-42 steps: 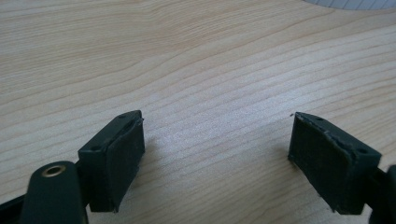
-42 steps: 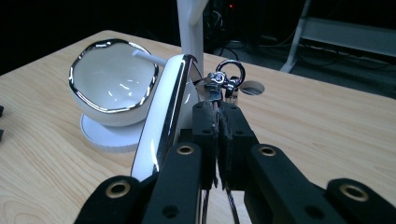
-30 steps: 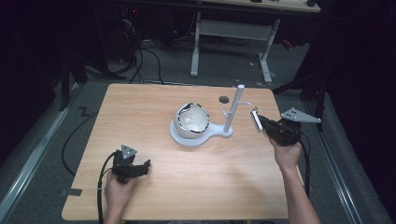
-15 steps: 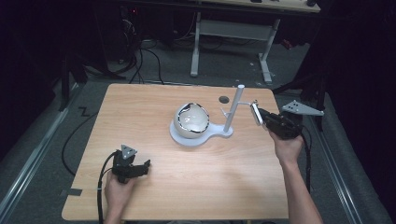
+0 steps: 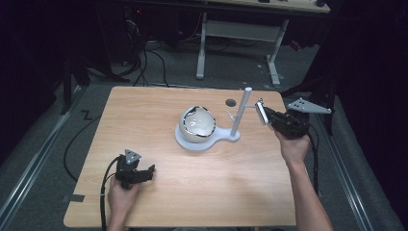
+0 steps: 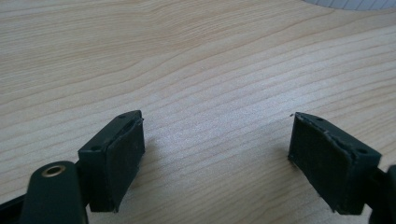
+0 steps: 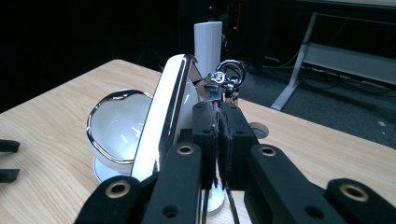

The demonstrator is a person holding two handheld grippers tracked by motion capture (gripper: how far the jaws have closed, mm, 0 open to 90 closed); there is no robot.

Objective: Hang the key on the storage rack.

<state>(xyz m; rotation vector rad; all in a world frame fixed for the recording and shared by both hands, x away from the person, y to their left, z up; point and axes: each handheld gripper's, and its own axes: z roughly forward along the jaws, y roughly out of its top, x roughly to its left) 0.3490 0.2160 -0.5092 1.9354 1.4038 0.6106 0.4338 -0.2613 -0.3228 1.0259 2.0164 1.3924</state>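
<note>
Forearms enter from the near edge of the wooden table, one at each side. The left hand is laid low on the near-left part of the tabletop, wrapped around the left gripper, which is pointed to the right along the surface with its grey three-cornered plate on top and its cable looped back toward the table edge. In the left gripper view its jaws are seen spread wide, with bare wood grain between them and nothing held.

The right forearm is stretched further forward along the right side of the table, and the right hand is raised above the surface with the right gripper aimed left toward the white post. In the right gripper view the jaws are pressed together on a thin piece just below a small metal ring and clasp; a shiny, curved, chrome-edged piece is seen alongside the jaws at their left, tilted upright. Whether it is joined to the clasp cannot be told.

The post rises from a white base near the middle of the table, and a round chrome-rimmed bowl-shaped piece is seated on that base, left of the post. A small dark round hole is set in the tabletop behind the stand.
</note>
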